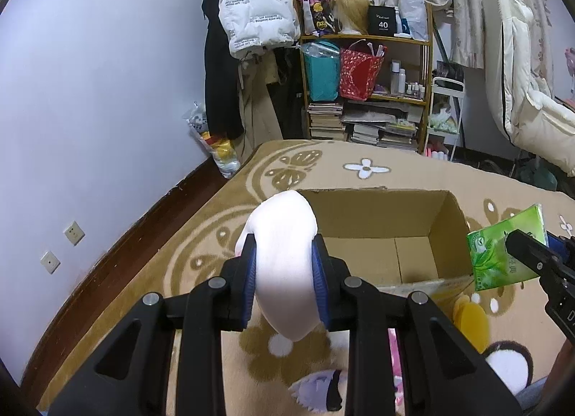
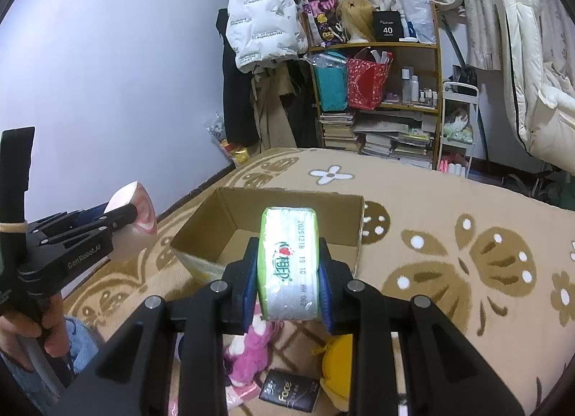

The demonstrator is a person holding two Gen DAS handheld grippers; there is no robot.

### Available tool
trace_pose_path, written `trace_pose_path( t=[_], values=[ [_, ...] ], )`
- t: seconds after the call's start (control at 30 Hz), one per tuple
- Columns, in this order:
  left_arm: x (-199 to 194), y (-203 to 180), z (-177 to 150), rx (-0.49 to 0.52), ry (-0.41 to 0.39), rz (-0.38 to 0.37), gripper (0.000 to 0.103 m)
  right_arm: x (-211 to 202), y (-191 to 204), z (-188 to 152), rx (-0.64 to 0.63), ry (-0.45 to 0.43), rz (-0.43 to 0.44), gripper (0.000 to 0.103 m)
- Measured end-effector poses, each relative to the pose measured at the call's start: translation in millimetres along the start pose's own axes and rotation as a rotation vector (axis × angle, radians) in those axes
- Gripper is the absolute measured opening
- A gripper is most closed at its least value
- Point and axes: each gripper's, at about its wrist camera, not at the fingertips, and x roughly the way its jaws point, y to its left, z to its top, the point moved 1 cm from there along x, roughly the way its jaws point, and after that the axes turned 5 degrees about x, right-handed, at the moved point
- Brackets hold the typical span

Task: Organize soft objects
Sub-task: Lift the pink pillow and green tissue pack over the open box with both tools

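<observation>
My left gripper (image 1: 284, 265) is shut on a soft white and pink plush piece (image 1: 284, 236), held in the air just left of an open cardboard box (image 1: 377, 222). In the right wrist view that gripper (image 2: 124, 222) and plush piece (image 2: 134, 215) show at the left, held by a hand. My right gripper (image 2: 287, 272) is shut on a green tissue pack (image 2: 289, 261), raised above the near edge of the box (image 2: 273, 222). The left wrist view shows the tissue pack (image 1: 503, 247) at the right of the box. The box looks empty inside.
A beige patterned carpet (image 2: 449, 222) lies under the box. Near me lie a pink plush toy (image 2: 251, 351), a yellow soft thing (image 2: 337, 362), a dark packet (image 2: 291, 391) and a purple-white plush (image 1: 316, 387). A crowded shelf (image 1: 366, 92) and hanging clothes stand behind.
</observation>
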Motion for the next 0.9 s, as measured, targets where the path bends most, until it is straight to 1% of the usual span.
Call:
trace_pose_path(
  t=[0.17, 0.3, 0.37, 0.57, 0.67, 0.9],
  values=[
    [15.9, -10.4, 3.6, 0.028, 0.002, 0.003, 0.027, 10.6, -0.6, 6.0, -0.015, -0.008, -0.014, 0.03],
    [30.2, -16.7, 6.3, 0.031, 0.021, -0.011, 0.027, 19.8, -1.7, 9.6, -0.02, -0.006, -0.031, 0.03],
    [35.5, -19.5, 8.2, 0.029, 0.025, -0.03, 0.027, 23.6, -2.6, 10.1, -0.022, 0.0, -0.033, 0.03],
    [51.7, -33.6, 16.6, 0.075, 0.016, -0.025, 0.027, 34.1, -6.1, 13.5, -0.032, 0.008, -0.045, 0.03],
    [59.2, -37.9, 16.7, 0.081, 0.019, -0.031, 0.027, 41.6, -10.0, 14.7, -0.033, 0.018, -0.059, 0.03],
    [77.3, -43.5, 12.2, 0.096, 0.058, -0.028, 0.029, 61.8, -19.5, 12.2, -0.035, 0.062, -0.088, 0.03]
  ],
)
